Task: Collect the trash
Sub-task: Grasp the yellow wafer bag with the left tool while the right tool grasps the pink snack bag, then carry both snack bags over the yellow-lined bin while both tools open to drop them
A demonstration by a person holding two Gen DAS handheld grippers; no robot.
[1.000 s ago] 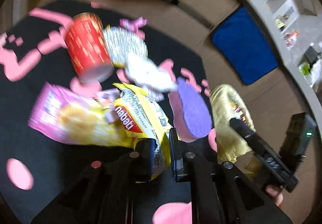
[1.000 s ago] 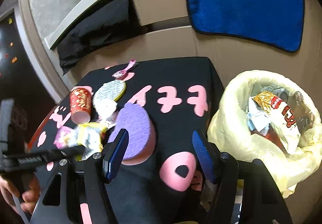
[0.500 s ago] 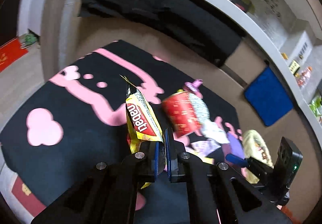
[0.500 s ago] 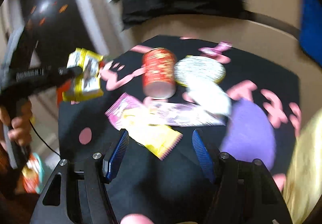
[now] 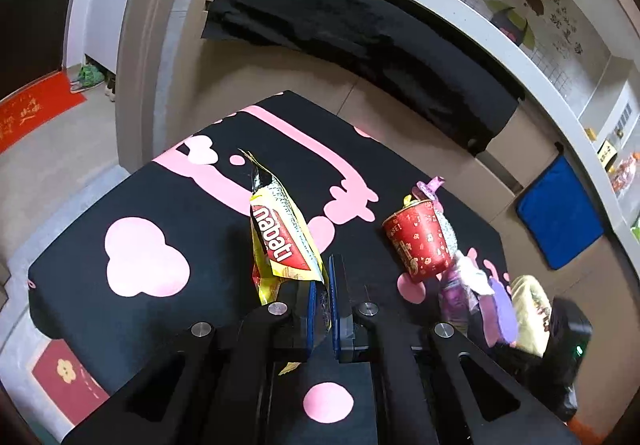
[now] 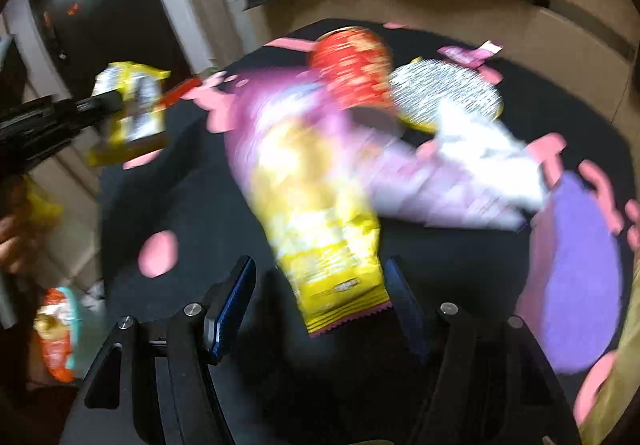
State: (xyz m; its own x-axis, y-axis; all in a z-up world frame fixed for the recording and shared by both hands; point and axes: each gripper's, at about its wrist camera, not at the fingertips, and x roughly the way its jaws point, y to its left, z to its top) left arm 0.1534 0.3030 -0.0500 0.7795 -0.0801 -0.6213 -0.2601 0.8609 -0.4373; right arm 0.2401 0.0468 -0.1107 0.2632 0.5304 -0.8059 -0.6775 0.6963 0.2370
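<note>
Bare cloth (image 5: 120, 309) fills the left wrist view's lower left, leaving open passage. At right, the red cup (image 5: 422, 243), wrappers and purple pad (image 6: 576, 277) crowd together. The pink-yellow bag (image 6: 320, 221) lies between the right gripper's (image 6: 320, 297) spread jaws.

left wrist: high, angled down, far | right wrist: close, steep | shared: black cloth (image 5: 168, 205), red cup (image 5: 424, 245)
</note>
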